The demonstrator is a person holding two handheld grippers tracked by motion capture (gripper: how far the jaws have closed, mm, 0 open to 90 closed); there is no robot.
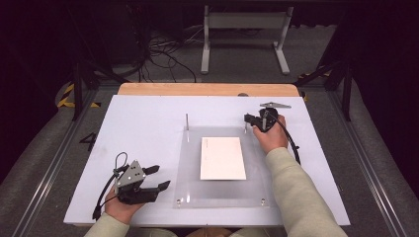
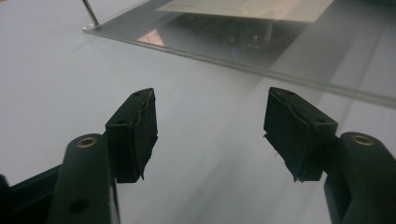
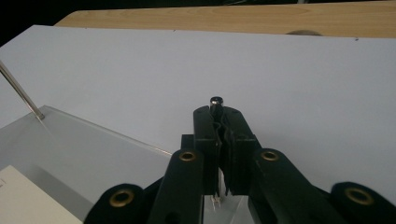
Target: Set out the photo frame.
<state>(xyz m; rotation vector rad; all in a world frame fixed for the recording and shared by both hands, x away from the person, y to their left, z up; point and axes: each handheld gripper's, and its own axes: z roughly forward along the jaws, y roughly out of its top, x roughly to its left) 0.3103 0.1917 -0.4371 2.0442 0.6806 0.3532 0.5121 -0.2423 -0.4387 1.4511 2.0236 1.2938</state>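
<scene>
A clear acrylic plate (image 1: 190, 163) lies mid-table with a white card (image 1: 222, 158) on it. Thin metal pins stand at its far corners: the far left pin (image 1: 187, 121) is free, and my right gripper (image 1: 247, 119) is shut on the far right pin (image 1: 245, 129). In the right gripper view that pin's rounded head (image 3: 215, 100) pokes out above the shut jaws of the right gripper (image 3: 220, 126). My left gripper (image 1: 159, 177) rests open on the white board, just left of the plate's near left corner. Nothing lies between the jaws of the left gripper (image 2: 210, 135), and the plate's edge (image 2: 233, 63) runs ahead of them.
The white board (image 1: 143, 128) covers a wooden table whose far edge (image 1: 207, 89) shows behind it. Short studs sit at the plate's near corners (image 1: 178, 201) (image 1: 262, 201). A white metal stand (image 1: 244, 34) and cables (image 1: 163, 54) are on the floor beyond.
</scene>
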